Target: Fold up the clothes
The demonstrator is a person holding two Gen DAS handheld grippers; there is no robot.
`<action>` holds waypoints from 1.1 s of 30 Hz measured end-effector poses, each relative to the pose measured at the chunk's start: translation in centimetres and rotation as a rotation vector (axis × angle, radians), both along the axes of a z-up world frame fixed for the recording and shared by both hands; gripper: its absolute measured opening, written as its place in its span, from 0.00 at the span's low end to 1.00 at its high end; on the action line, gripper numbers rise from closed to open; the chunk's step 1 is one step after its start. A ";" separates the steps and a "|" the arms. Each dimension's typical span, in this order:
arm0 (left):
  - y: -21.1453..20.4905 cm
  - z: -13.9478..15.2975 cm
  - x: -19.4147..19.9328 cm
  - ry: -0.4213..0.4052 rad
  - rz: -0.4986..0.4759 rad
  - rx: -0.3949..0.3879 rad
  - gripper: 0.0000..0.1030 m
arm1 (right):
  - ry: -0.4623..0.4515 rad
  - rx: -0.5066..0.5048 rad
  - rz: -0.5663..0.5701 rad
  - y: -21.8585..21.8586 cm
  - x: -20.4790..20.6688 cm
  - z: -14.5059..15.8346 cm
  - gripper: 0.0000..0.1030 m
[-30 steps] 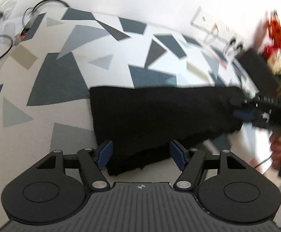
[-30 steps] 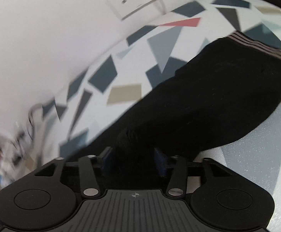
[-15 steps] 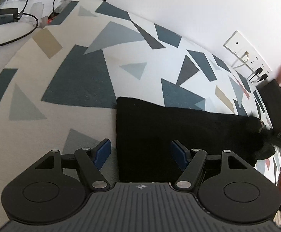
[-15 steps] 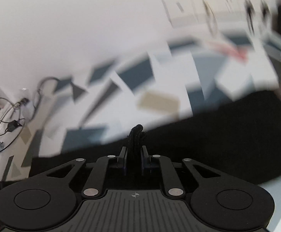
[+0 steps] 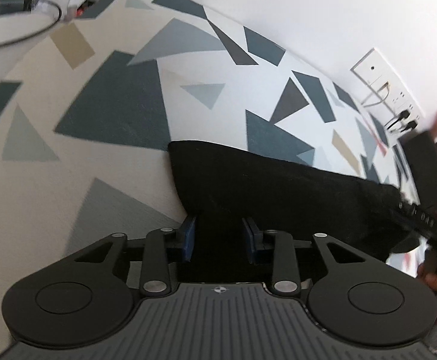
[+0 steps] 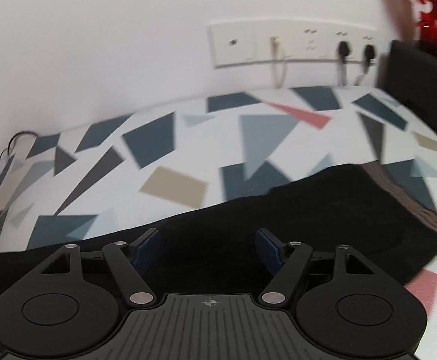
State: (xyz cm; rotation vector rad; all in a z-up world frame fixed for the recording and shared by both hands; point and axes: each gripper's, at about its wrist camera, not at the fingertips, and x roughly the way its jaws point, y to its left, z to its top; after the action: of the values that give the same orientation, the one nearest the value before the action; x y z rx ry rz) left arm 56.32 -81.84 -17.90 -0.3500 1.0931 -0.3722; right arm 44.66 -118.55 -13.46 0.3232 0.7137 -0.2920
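Lying flat as a long band on the patterned surface (image 5: 104, 111), the black garment (image 5: 278, 186) is judged partly folded, left hand-held gripper (image 5: 220, 240) closing over its corner, right hand-held gripper (image 6: 208, 247) opening above it, unpinched.

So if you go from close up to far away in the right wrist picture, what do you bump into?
The right tool, jaws opening, nothing pinched → black garment → patterned cloth with triangles → white wall with the socket panel.

Black garment (image 5: 278, 198), triangle-patterned cloth (image 5: 113, 105)
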 end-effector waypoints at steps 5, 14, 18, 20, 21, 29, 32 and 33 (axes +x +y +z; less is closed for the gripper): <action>0.1 -0.1 0.1 0.015 0.033 -0.027 0.37 | -0.042 -0.072 -0.052 -1.0 -2.6 1.3 0.62; 0.7 1.5 -0.6 -0.085 0.209 0.124 0.10 | 0.068 -0.140 0.128 2.4 -1.2 -0.3 0.75; 3.4 2.2 -0.4 -0.107 0.332 0.192 0.10 | 0.048 -0.093 0.089 2.3 -1.7 0.0 0.77; 5.0 2.6 -0.4 -0.104 0.399 0.204 0.10 | 0.059 -0.082 0.079 2.0 -1.7 -0.2 0.77; 5.7 2.9 -0.5 -0.104 0.424 0.191 0.10 | 0.066 -0.073 0.070 1.9 -1.8 -0.4 0.77; 3.3 7.4 -1.6 -0.285 0.284 -0.098 0.10 | 0.071 0.047 -0.124 -1.5 -3.0 -0.8 0.80; -1.1 9.1 -1.3 -0.327 0.147 -0.187 0.10 | 0.052 0.044 -0.177 -3.0 -3.8 -0.3 0.81; -2.8 9.5 -1.1 -0.336 0.099 -0.214 0.10 | 0.042 0.054 -0.194 -3.7 -4.2 -0.1 0.82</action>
State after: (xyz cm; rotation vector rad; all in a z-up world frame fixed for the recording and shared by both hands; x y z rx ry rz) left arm 55.19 -84.64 -8.39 -0.5094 0.7059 -0.4436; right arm 40.42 -122.22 -13.59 0.4399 0.7336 -0.4648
